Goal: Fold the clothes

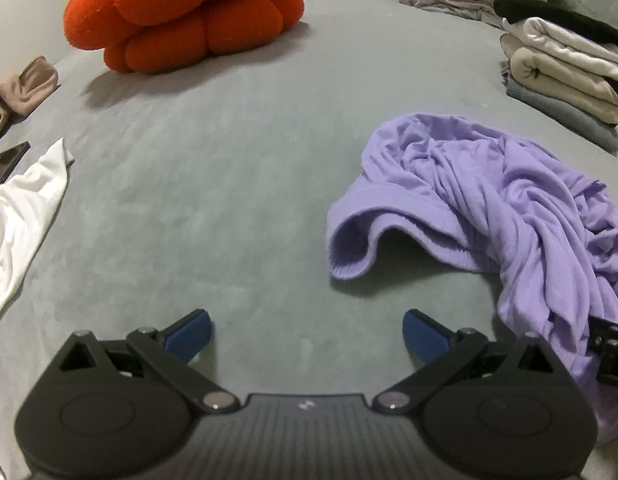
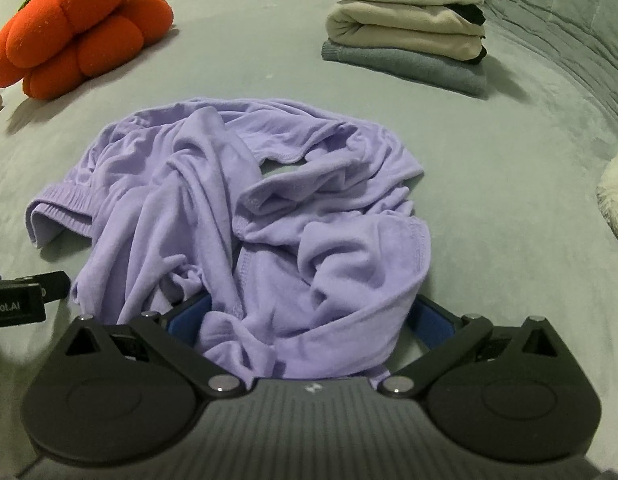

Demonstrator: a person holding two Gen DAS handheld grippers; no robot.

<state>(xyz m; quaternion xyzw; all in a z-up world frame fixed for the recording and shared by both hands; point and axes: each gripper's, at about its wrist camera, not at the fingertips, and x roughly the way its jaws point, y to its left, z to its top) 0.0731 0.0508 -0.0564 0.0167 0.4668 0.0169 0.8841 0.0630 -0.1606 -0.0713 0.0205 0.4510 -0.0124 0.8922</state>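
A crumpled lilac garment with a ribbed waistband lies in a heap on the grey bed cover. Its near edge is bunched between the wide-apart blue fingers of my right gripper, which is open and not clamped on the cloth. In the left wrist view the same lilac garment lies to the right. My left gripper stands open over bare grey cover to the left of the garment, with nothing between its fingers. A part of the right gripper's black body shows at the garment's near right edge.
A stack of folded clothes sits beyond the garment at the back right. An orange plush cushion stands at the back left. A white garment, a beige cloth and a dark flat device lie at the left.
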